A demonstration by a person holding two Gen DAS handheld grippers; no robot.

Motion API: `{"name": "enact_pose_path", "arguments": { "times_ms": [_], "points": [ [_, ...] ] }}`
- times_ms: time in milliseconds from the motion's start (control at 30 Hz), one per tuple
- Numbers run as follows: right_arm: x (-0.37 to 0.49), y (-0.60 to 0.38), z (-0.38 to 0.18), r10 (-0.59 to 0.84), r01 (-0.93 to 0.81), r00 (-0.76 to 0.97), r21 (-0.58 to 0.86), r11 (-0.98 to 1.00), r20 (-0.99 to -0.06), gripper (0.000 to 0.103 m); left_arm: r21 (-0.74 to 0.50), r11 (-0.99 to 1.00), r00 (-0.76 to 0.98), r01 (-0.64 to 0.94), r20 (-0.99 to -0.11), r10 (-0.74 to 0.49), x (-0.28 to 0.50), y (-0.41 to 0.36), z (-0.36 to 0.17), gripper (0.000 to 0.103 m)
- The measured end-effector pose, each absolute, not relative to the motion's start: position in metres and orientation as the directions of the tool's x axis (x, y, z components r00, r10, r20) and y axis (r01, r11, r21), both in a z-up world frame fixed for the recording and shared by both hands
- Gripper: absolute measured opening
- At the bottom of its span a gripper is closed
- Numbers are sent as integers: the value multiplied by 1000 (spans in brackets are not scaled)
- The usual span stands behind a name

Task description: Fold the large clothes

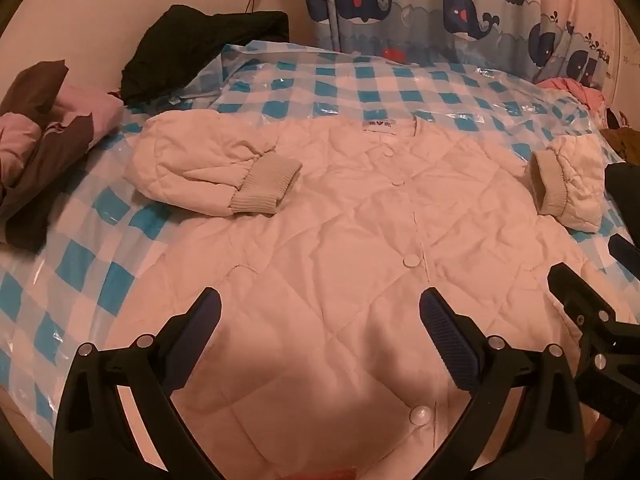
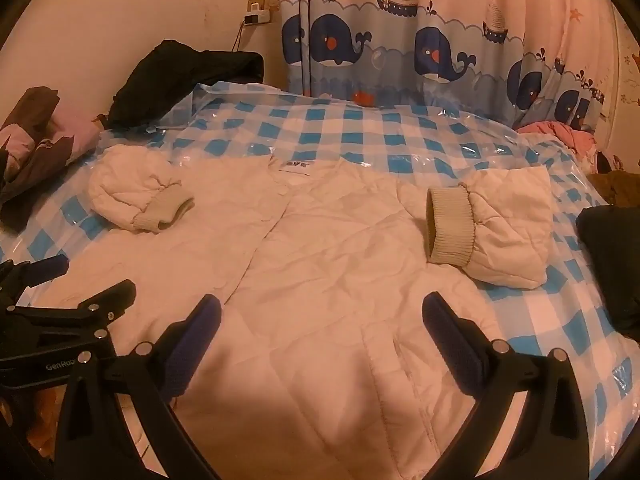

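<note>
A white quilted jacket (image 1: 340, 220) (image 2: 320, 240) lies spread face up on the blue-checked bed cover (image 1: 360, 76), buttons down its middle, collar at the far side. Its left sleeve (image 1: 208, 168) (image 2: 136, 192) is folded inward with the ribbed cuff on the chest. The right sleeve (image 1: 568, 184) (image 2: 492, 224) is bent inward too. My left gripper (image 1: 320, 320) hovers open above the jacket's lower front, nothing between its fingers. My right gripper (image 2: 322, 324) hovers open over the jacket's lower right side, beside the left gripper (image 2: 60, 292).
A brown and pink garment (image 1: 48, 140) lies at the bed's left edge, a black garment (image 1: 200, 44) at the far left corner. Pink clothing (image 1: 572, 92) sits at the far right, a dark item (image 2: 612, 264) on the right edge. A whale curtain (image 2: 400, 48) hangs behind.
</note>
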State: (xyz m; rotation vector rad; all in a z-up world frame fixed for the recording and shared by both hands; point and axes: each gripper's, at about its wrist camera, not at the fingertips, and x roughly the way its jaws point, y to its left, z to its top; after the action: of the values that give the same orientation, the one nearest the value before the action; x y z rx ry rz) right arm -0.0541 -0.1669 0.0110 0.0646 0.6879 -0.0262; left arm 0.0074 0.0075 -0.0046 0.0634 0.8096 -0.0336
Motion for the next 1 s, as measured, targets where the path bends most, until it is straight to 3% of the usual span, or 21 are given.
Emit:
{"name": "enact_pose_path", "arguments": {
  "times_ms": [233, 767, 1000],
  "points": [
    [-52, -170, 11, -26, 70, 766, 43, 997, -642, 97, 53, 995, 693, 80, -721, -17, 5, 3, -2, 96],
    [-53, -172, 12, -27, 72, 772, 45, 996, -635, 97, -58, 992, 658, 115, -744, -120, 15, 7, -10, 95],
    [-55, -172, 15, -24, 71, 777, 50, 996, -629, 97, -83, 985, 680, 148, -715, -162, 14, 8, -1, 95]
  ]
}}
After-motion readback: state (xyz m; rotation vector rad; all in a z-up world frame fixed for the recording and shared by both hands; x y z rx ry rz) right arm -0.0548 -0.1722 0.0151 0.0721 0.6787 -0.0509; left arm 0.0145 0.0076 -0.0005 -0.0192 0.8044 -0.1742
